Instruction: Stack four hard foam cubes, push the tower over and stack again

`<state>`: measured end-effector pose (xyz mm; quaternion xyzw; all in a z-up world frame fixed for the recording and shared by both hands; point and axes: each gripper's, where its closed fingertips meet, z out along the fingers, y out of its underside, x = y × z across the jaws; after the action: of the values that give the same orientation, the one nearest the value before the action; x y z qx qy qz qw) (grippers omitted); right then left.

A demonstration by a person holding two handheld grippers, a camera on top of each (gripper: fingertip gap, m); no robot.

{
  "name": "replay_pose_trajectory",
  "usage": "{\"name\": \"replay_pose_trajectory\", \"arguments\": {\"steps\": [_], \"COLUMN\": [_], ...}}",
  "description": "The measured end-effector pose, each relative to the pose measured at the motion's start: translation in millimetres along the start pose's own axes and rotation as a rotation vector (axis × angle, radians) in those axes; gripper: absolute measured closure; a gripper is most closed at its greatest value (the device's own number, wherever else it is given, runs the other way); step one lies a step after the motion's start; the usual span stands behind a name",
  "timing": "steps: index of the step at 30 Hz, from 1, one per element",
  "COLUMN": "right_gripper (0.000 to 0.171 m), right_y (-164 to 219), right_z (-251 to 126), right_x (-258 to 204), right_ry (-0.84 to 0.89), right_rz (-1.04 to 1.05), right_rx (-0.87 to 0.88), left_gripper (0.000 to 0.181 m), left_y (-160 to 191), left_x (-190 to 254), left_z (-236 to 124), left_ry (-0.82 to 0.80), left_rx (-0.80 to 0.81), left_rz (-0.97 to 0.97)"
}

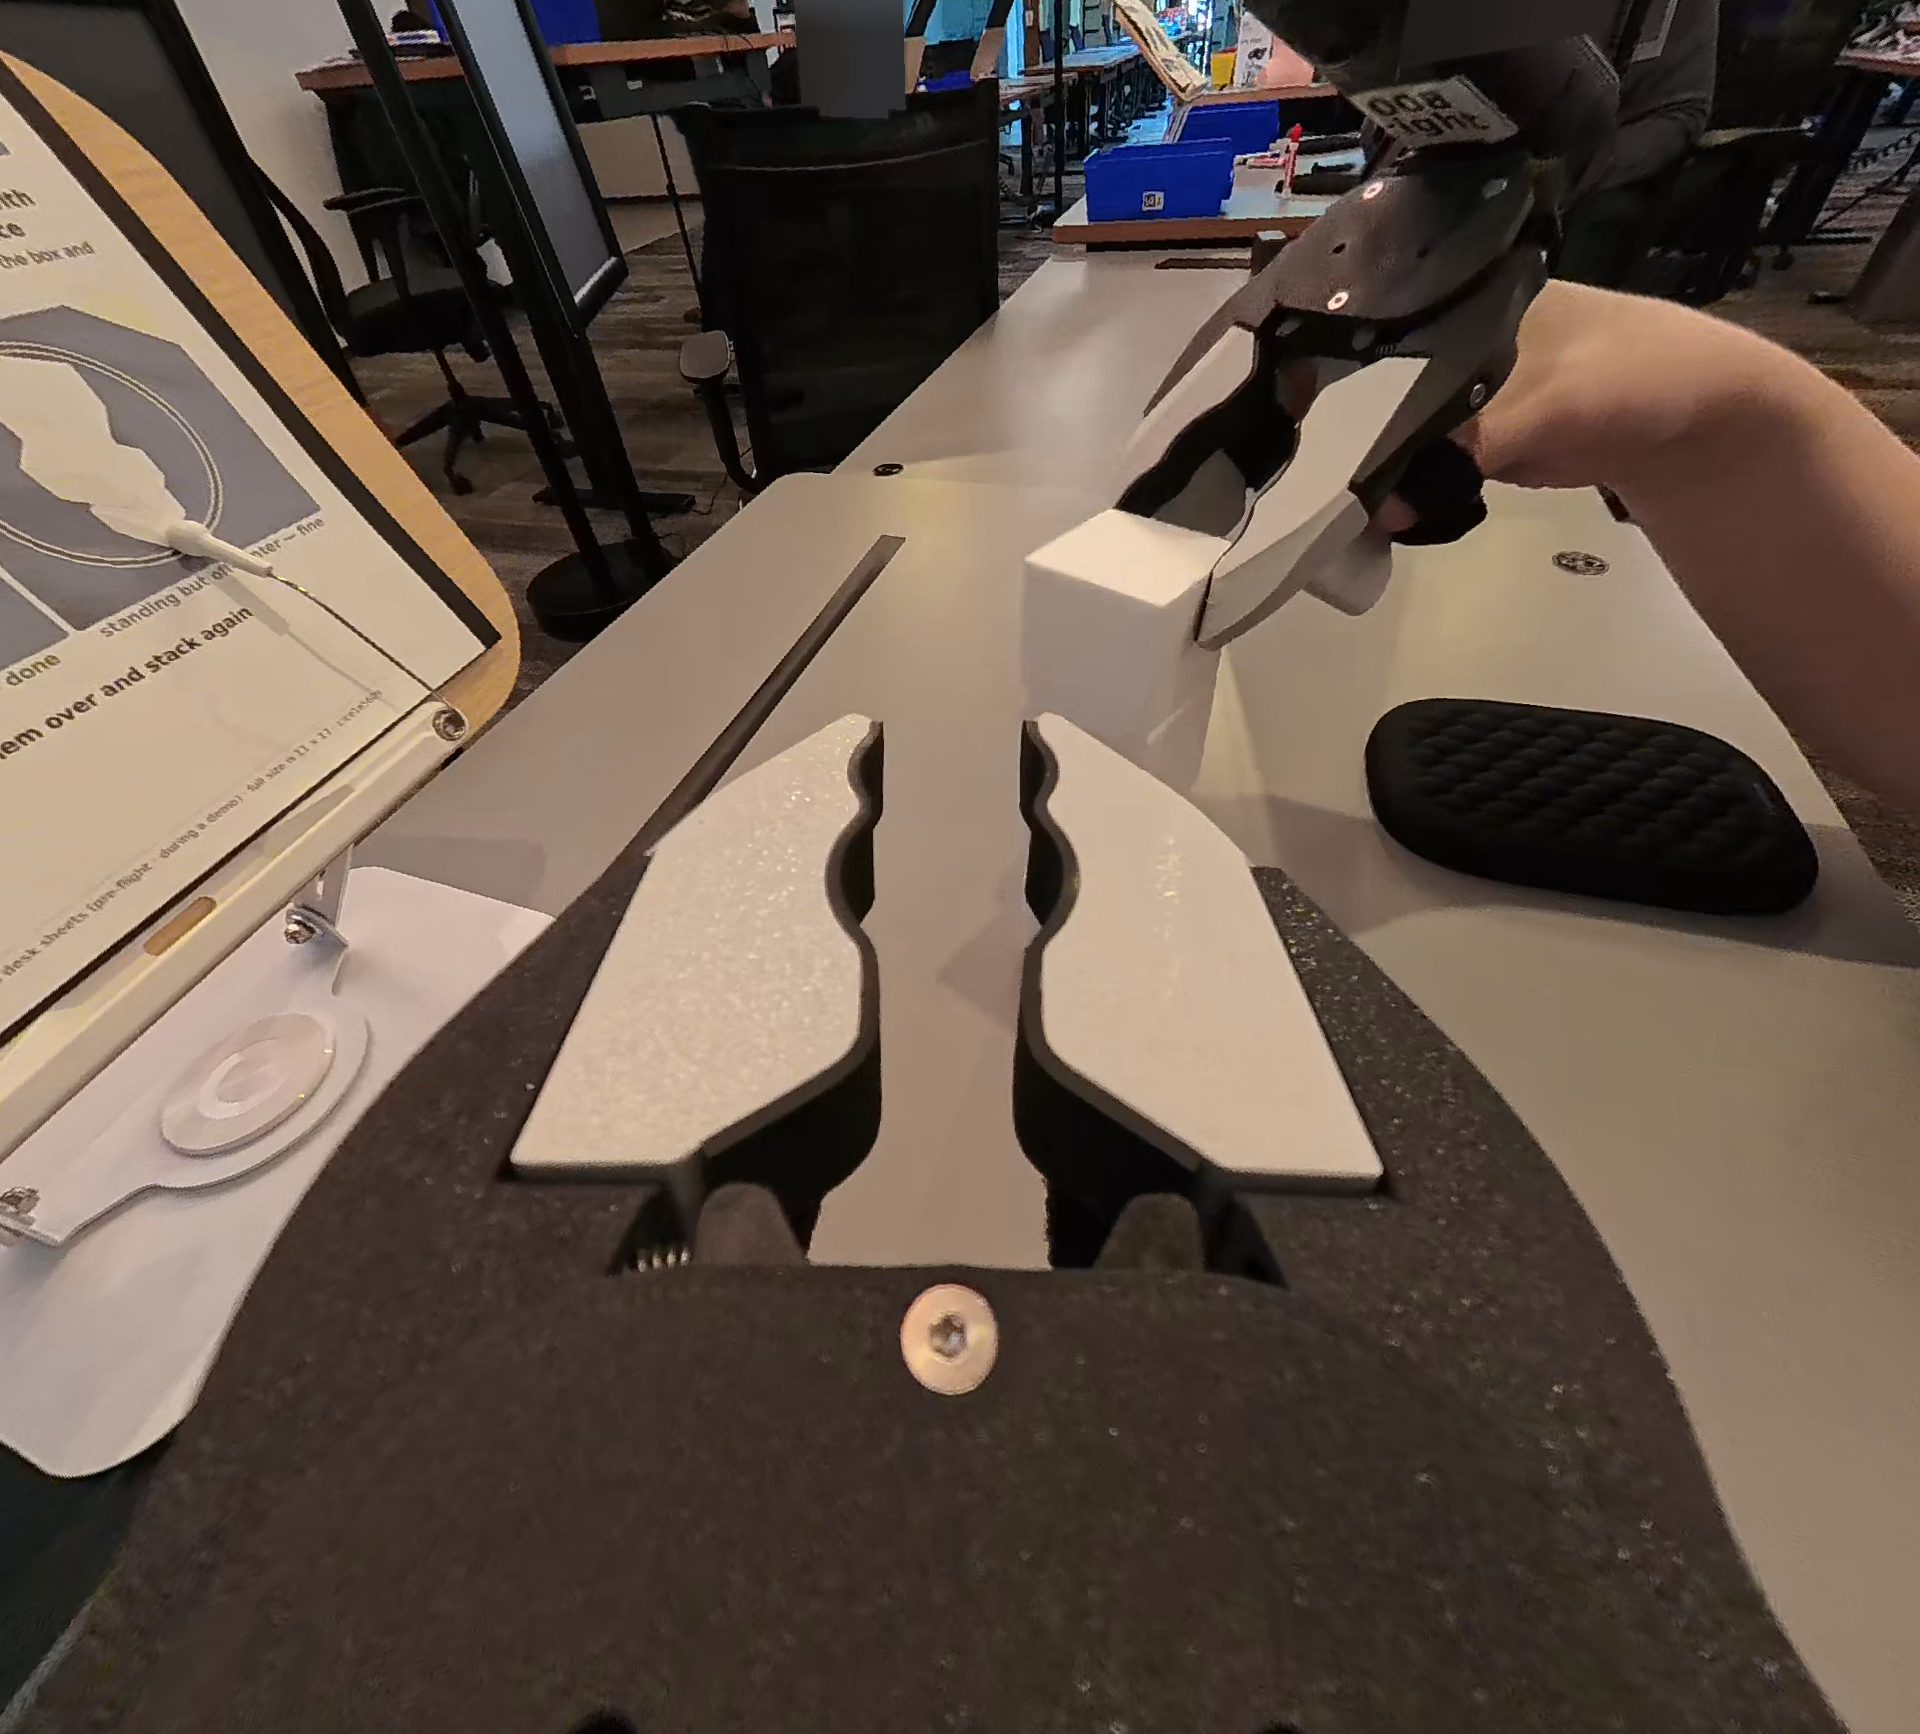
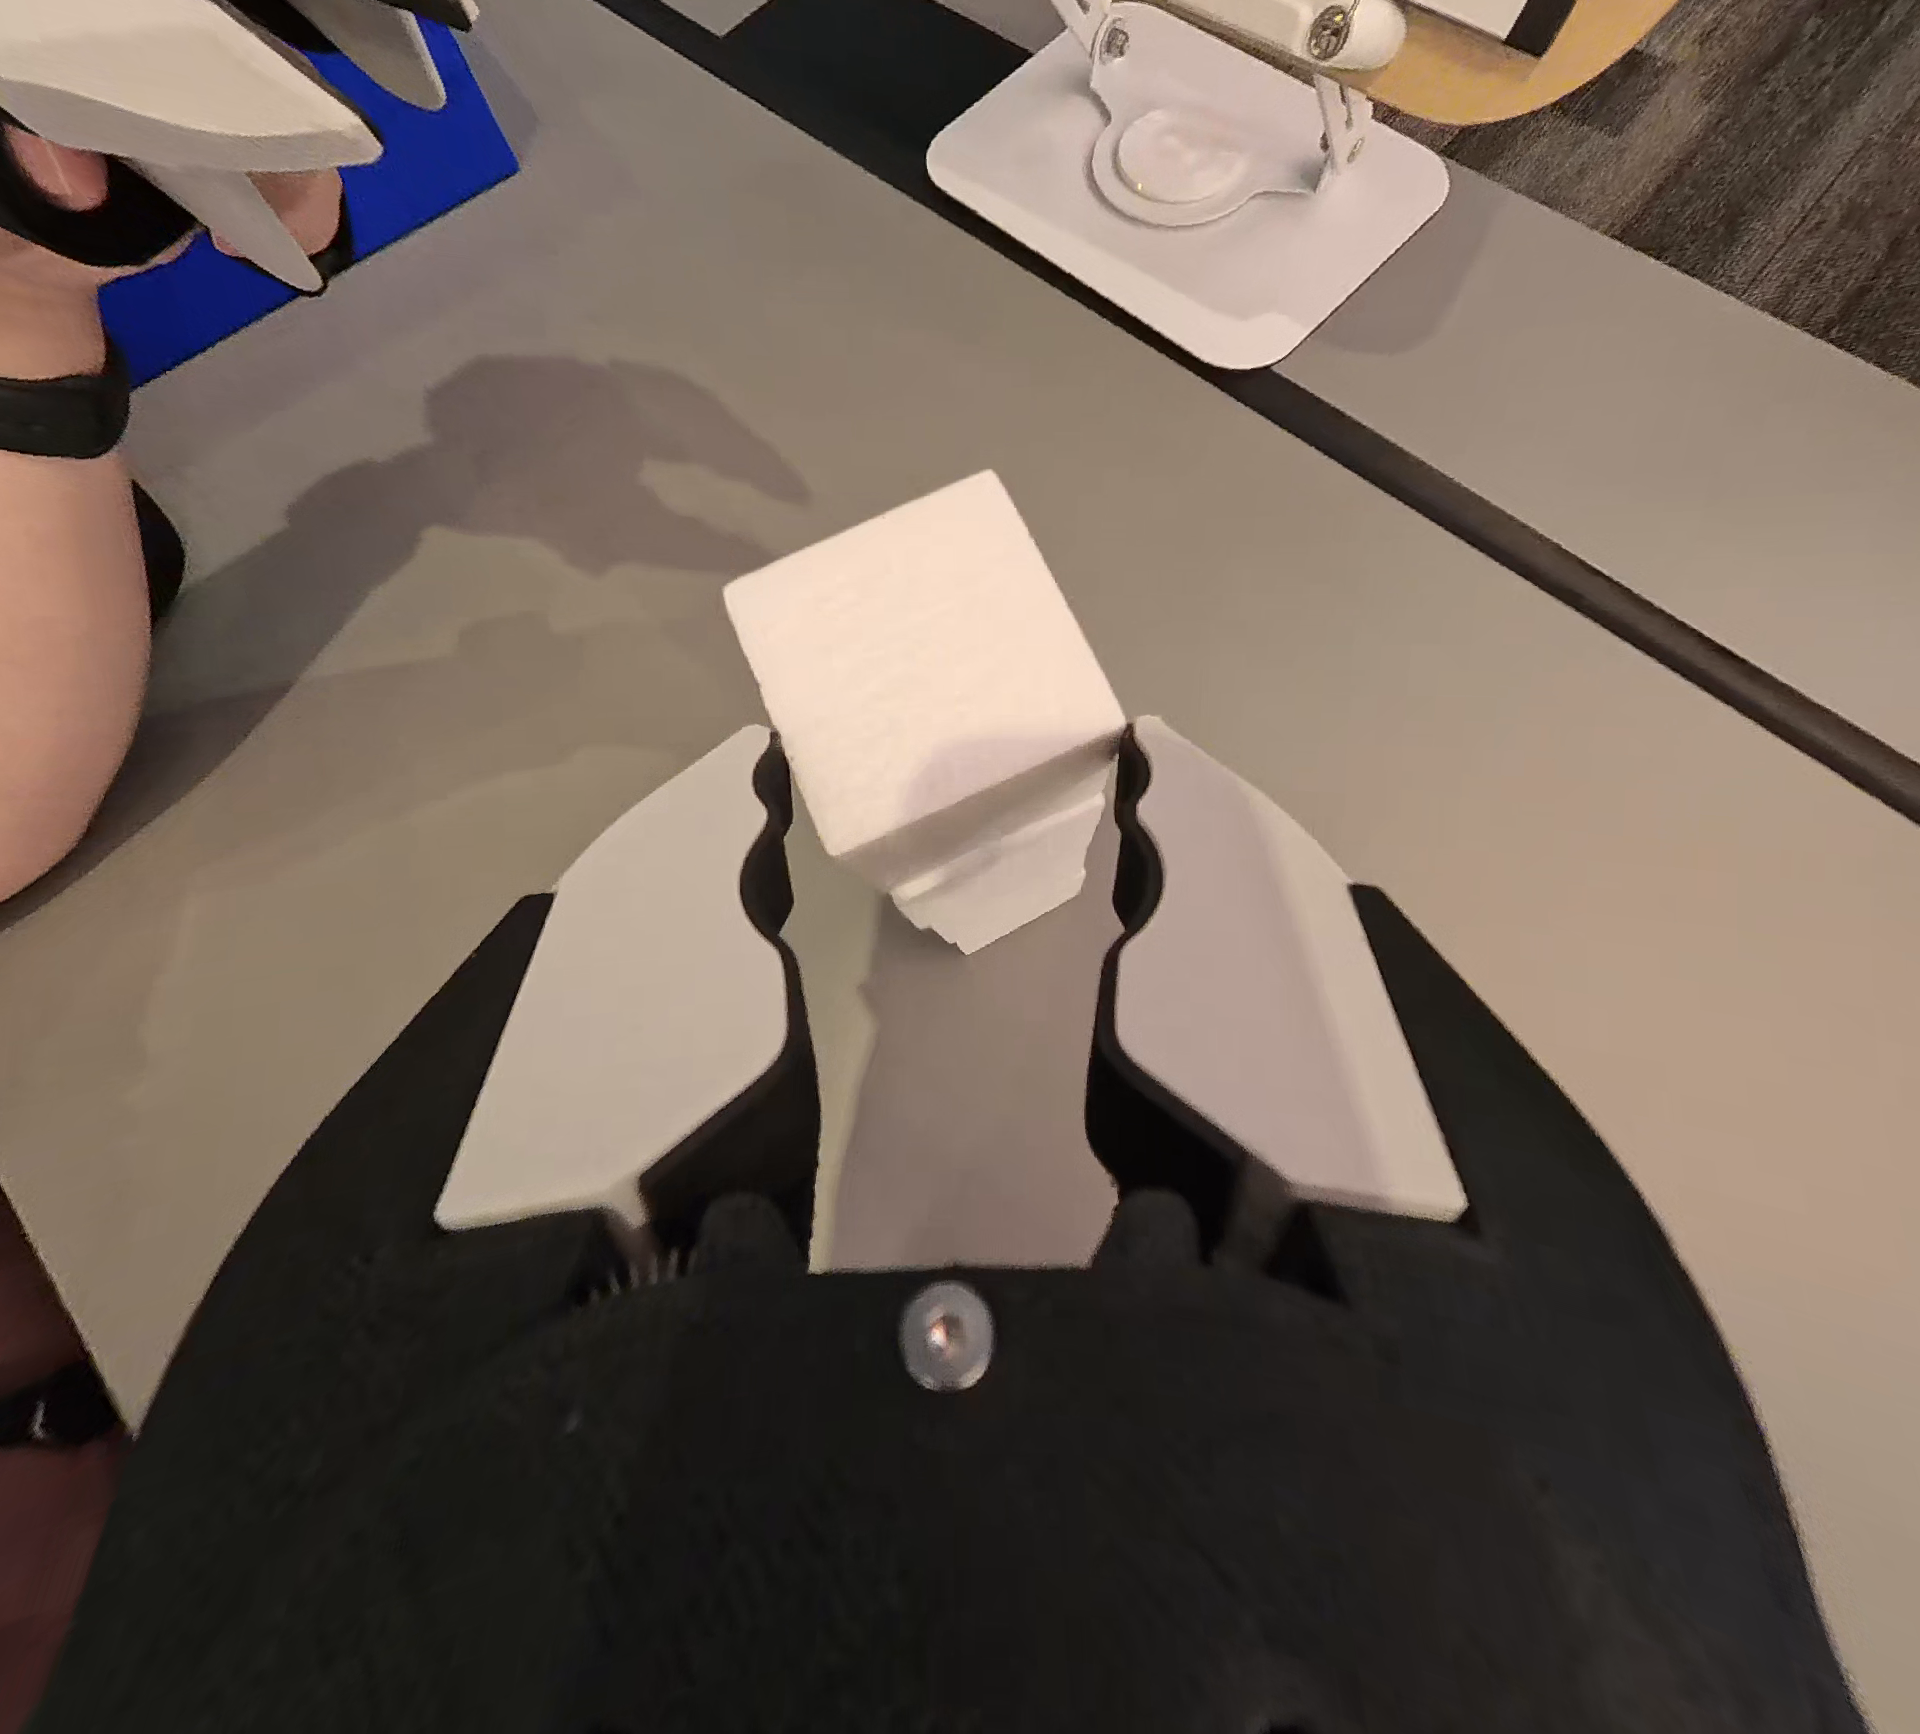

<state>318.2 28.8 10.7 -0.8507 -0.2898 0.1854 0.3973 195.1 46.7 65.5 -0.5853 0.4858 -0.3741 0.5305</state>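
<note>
A tower of white hard foam cubes stands on the grey table. From above, in the right wrist view, the top cube hides most of the lower ones, whose edges step out slightly beneath it. My right gripper comes down from above, and its fingertips touch both sides of the top cube. It also shows in the left wrist view at the tower's top. My left gripper is open and empty, just short of the tower's base, and appears at the upper left of the right wrist view.
A black quilted pad lies to the right of the tower. A framed instruction sheet on a white stand is at the table's left edge. A blue box sits under the left gripper. A dark slot runs along the table.
</note>
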Motion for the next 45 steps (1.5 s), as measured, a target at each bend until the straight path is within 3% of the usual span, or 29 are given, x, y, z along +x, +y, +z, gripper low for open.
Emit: {"name": "replay_pose_trajectory", "arguments": {"steps": [13, 16, 20, 23, 25, 28, 29, 34, 37, 42, 45], "right_gripper": [0.11, 0.097, 0.088, 0.087, 0.102, 0.163, 0.171, 0.171, 0.171, 0.171, 0.171], "right_y": [0, -1, 10, 40, 62, 85, 89, 120, 128, 129, 111], "right_z": [0, -2, -16, -20, -14, -4, -2, 9, 25, 46, 55], "right_x": [-2, -1, -2, 7, 23, 50, 59, 105, 107, 100, 88], "right_ry": [0.015, 0.024, 0.029, 0.066, 0.123, 0.161, 0.178, 0.344, 0.318, 0.37, 0.357], "right_rz": [-0.062, -0.093, -0.136, -0.083, -0.015, 0.134, 0.199, 0.444, 0.578, 0.548, 0.506], "right_rx": [-0.004, 0.029, 0.115, 0.136, 0.134, 0.124, 0.13, 0.009, -0.055, -0.161, -0.146], "left_gripper": [0.157, 0.157, 0.157, 0.156, 0.156, 0.155, 0.153, 0.147, 0.146, 0.146, 0.146], "left_y": [8, 12, 21, 26, 32, 39, 41, 44, 45, 46, 46], "left_x": [3, -2, -48, -78, -89, -98, -98, -101, -103, -106, -107], "left_z": [7, 9, 7, 2, 0, -3, -3, -5, -8, -10, -11], "left_ry": [0.009, -0.026, -0.325, -0.56, -0.648, -0.714, -0.713, -0.7, -0.714, -0.72, -0.708], "left_rx": [-0.043, -0.069, -0.112, -0.094, -0.091, -0.079, -0.08, -0.085, -0.085, -0.093, -0.089], "left_rz": [0.013, 0.023, -0.009, -0.061, -0.075, -0.1, -0.114, -0.149, -0.148, -0.148, -0.161]}}
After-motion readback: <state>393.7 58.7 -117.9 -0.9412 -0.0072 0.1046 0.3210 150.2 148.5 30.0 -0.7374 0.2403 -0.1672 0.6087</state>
